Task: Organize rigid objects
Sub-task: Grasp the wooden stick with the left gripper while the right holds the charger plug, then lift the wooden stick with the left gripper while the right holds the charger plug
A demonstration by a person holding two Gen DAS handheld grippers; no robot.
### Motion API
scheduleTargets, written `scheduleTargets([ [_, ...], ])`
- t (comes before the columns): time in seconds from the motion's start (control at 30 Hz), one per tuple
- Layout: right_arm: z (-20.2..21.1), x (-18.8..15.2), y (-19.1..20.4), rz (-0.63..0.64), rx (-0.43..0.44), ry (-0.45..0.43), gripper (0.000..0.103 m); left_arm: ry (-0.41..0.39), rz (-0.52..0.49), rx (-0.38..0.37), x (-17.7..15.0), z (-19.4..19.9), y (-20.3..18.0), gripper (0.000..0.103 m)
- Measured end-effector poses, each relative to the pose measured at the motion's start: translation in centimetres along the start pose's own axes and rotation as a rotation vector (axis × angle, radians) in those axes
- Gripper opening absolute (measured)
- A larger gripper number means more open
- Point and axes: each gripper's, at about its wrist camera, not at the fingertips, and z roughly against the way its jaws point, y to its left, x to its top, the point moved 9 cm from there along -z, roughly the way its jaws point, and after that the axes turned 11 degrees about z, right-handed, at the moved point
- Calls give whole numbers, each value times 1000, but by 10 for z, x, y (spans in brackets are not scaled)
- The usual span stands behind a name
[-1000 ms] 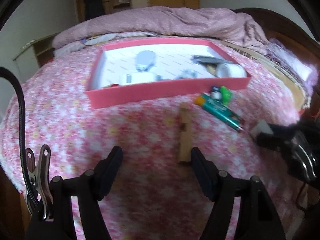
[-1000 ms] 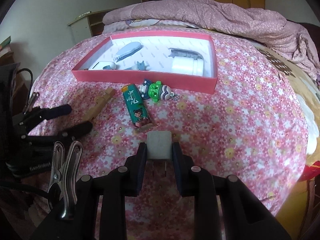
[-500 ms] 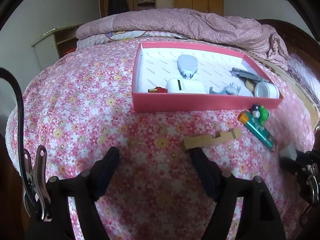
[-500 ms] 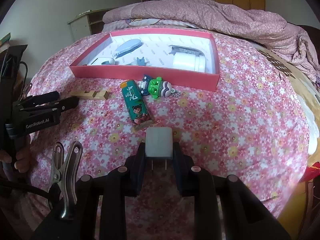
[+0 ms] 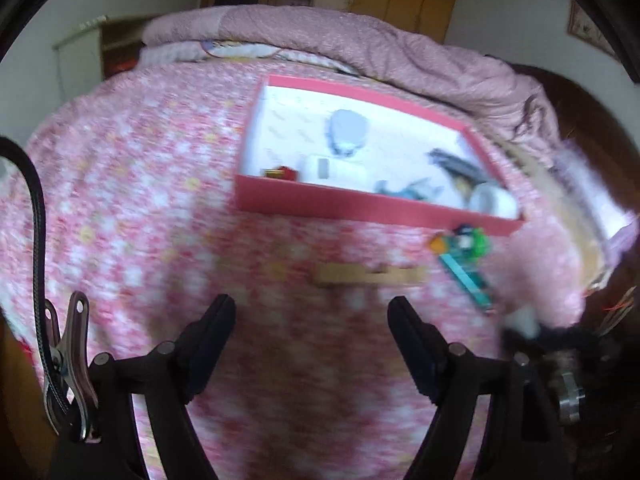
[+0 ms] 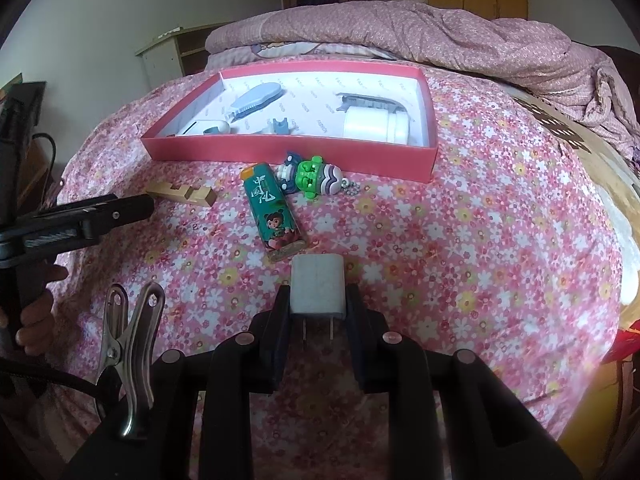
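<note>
While the left view is blurred, both views agree on the layout below.

Right gripper (image 6: 318, 312): pinching a white plug (image 6: 318, 286) between its fingers, prongs pointing back toward the camera, held above the bedspread (image 6: 480, 240).
Left gripper (image 5: 310, 332): fingers spread wide with nothing between them; in the right view it (image 6: 146, 204) enters from 9 o'clock, tips just beside the wooden piece.
Wooden piece (image 5: 368, 276): flat on the bedspread at 12 o'clock from the left gripper; in the right view (image 6: 182, 194) at 10 o'clock from the plug.
Green tube (image 6: 274, 210): lying at 11 o'clock from the plug, its near end close to the plug; whether they touch I cannot tell.
Toy (image 6: 312, 176): green and blue figure at 12 o'clock, touching the tube's far end, just in front of the tray wall.
Tray (image 6: 288, 156): red, white-lined, at 12 o'clock beyond the toy.
Tray contents: blue brush (image 6: 256, 102), white jar (image 6: 376, 124) on its side, grey clip (image 6: 368, 102), small blue part (image 6: 280, 125), white case (image 6: 204, 127).
Quilt (image 6: 400, 28): bunched at the far edge of the bed.
</note>
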Motion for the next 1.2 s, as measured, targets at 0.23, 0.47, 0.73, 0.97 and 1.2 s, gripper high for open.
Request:
scheduleTargets([
  [0.23, 1, 0, 1, -8, 8, -14, 27, 33, -95, -16, -10, -18, -40, 89],
  [0.47, 2, -1, 1, -20, 24, -30, 27, -23, -50, 32, 2, -28, -39, 89],
  [0.73, 2, 0, 0, -29, 40, -40, 27, -60, -106, 137, -2, -34, -45, 89],
  [0.97, 2, -1, 0, -28, 40, -41, 27, -74, -99, 137, -3, -32, -42, 86],
  [1.2, 2, 0, 1, -20, 37, -41, 29, -80, -102, 136, -3, -29, -39, 81],
])
